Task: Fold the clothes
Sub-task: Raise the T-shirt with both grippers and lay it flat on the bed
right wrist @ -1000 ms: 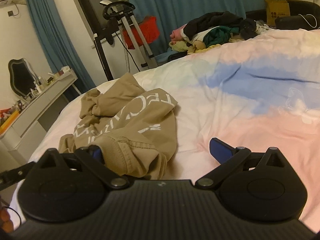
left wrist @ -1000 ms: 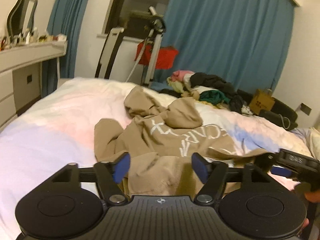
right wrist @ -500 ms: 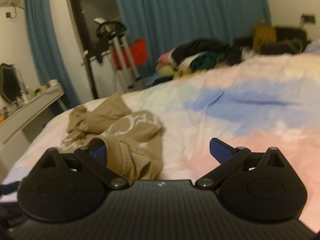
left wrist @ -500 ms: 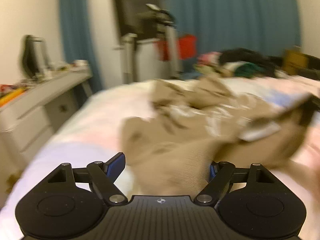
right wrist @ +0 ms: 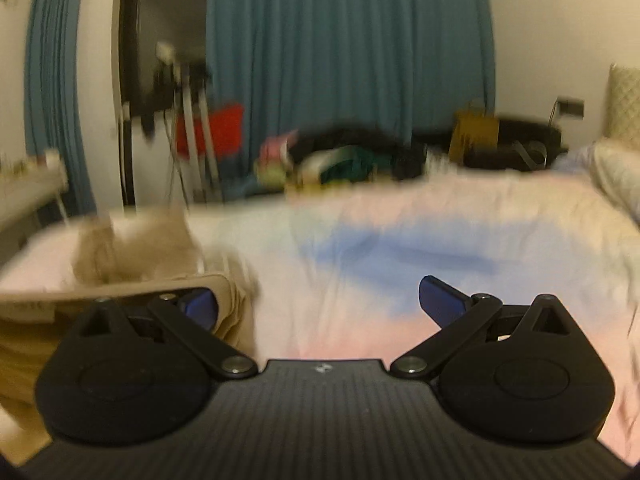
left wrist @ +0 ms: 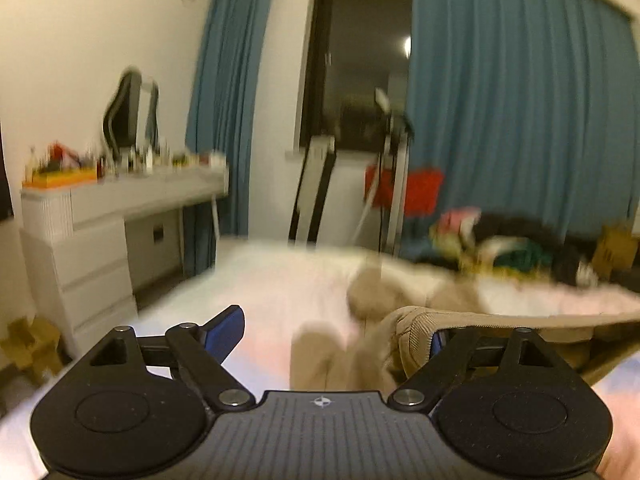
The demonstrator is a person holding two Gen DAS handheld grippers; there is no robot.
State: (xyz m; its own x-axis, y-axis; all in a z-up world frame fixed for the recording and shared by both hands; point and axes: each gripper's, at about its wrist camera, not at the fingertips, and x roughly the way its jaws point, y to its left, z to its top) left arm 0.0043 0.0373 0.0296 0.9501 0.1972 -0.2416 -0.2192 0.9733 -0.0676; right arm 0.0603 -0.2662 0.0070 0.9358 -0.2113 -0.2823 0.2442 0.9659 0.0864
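Observation:
A tan garment with white lettering [left wrist: 404, 304] lies crumpled on the bed. Its ribbed hem is lifted and stretched taut between my two grippers. In the left wrist view the hem hooks over my right fingertip [left wrist: 437, 343], and my left gripper [left wrist: 332, 332] stands wide open. In the right wrist view the same tan garment [right wrist: 136, 280] drapes over my left fingertip [right wrist: 200, 304], and my right gripper [right wrist: 320, 300] is also wide open. Neither pair of jaws pinches the cloth. Both views are motion-blurred.
The bed [right wrist: 400, 248] has a pink, white and blue cover. A pile of other clothes [right wrist: 340, 160] sits at its far edge. A white dresser [left wrist: 100, 240] stands to the left. Blue curtains, an exercise machine [left wrist: 384, 184] and a red item stand behind the bed.
Both grippers have risen and tilted up, lifting the tan hem off the bed and stretching it between them. The left view has swung left toward the dresser.

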